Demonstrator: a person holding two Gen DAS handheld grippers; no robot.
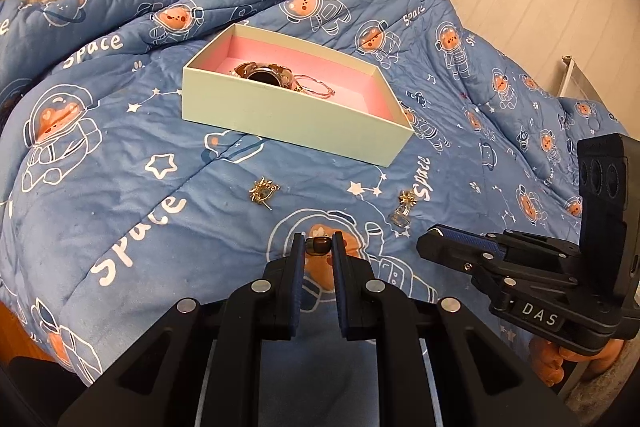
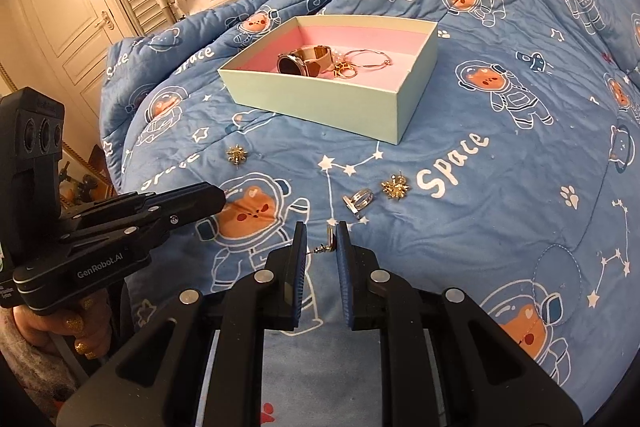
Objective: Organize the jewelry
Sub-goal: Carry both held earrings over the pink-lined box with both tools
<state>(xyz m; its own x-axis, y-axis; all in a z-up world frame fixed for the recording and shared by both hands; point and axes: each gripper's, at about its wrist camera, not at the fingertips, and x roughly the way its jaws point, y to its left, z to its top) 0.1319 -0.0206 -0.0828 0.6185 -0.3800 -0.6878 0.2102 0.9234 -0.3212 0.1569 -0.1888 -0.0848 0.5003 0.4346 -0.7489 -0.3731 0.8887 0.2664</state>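
Left wrist view: left gripper, bottom centre, jaws clamped on a dark ring. Box above centre on the quilt; two gold earrings lie between.

Right wrist view: right gripper, jaws pinching a stud. Watch and bangles lie in the box; silver ring at centre.

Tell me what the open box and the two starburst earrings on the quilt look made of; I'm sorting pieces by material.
Box: likely matte pale-green cardboard, with thin flat walls and a pink foam-like lining. Starburst earrings: apparently shiny gold-toned metal with glinting spikes; plated or solid can't be told.
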